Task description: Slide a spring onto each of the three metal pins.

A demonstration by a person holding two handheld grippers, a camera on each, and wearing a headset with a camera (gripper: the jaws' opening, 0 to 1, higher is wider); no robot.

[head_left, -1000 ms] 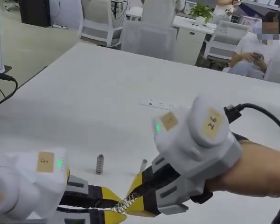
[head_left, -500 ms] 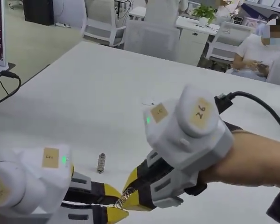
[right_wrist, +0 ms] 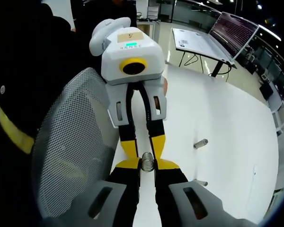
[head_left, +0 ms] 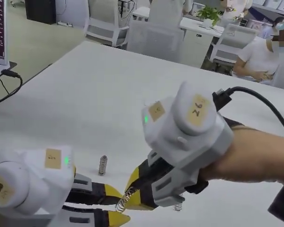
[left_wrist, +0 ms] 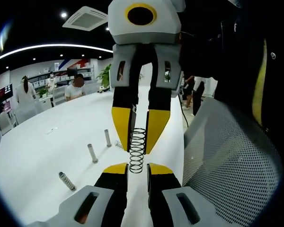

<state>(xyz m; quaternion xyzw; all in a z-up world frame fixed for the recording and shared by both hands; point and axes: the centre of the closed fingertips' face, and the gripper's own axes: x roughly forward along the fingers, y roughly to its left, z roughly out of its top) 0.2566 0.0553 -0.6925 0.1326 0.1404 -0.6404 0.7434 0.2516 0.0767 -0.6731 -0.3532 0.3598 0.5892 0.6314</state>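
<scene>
**A:** How far is this getting? I'm counting one loaded pin [left_wrist: 66, 180] already wearing a spring, so I'm guessing a third done?

**B:** Looking that way. The left gripper view is showing a near bare pin [left_wrist: 92, 153] and a far bare pin [left_wrist: 107, 137] lining up beyond the loaded pin. The loose spring [left_wrist: 137, 149] is hanging in the air off to the loaded pin's side. The left gripper [left_wrist: 138, 169] and right gripper [right_wrist: 147, 165] are both pinching narrow on its ends. In the head view, the right gripper's body is covering the stretch beside the loaded pin.
</scene>
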